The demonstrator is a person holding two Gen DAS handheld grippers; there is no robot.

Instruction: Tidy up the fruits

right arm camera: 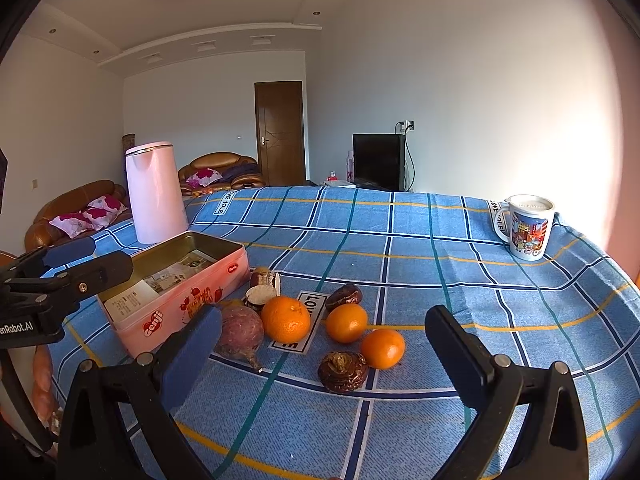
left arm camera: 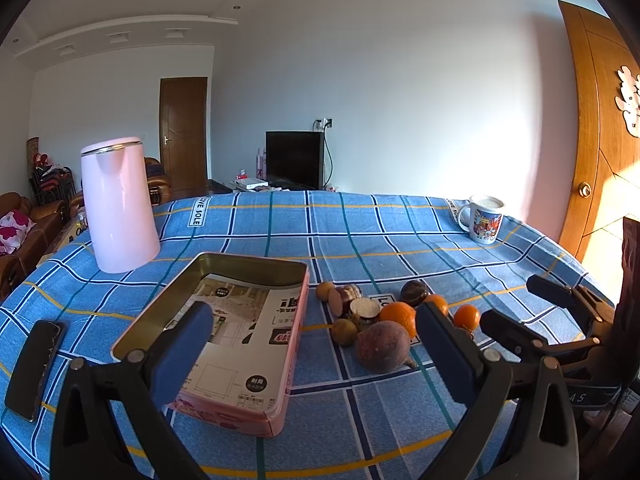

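From the left wrist view, the left gripper [left arm camera: 314, 338] hangs above the blue checked tablecloth [left arm camera: 400, 240] with its blue-padded fingers spread wide and nothing between them. Under its left finger lies an open pink rectangular tin box [left arm camera: 280, 364] lined with printed paper, and just right of the box sits a cluster of fruit: a purplish round beet-like root [left arm camera: 382, 346], a large orange mandarin [left arm camera: 398, 317] and a smaller orange mandarin [left arm camera: 467, 316]. A tall pink kettle [left arm camera: 118, 204] stands behind the box, a printed white mug [left arm camera: 485, 218] far right, and a black phone [left arm camera: 36, 368] at the left edge. From the right wrist view, the right gripper [right arm camera: 324, 350] is likewise wide apart and empty, hovering over the fruit cluster, with a brown wrinkled round fruit [right arm camera: 343, 371] nearest it.
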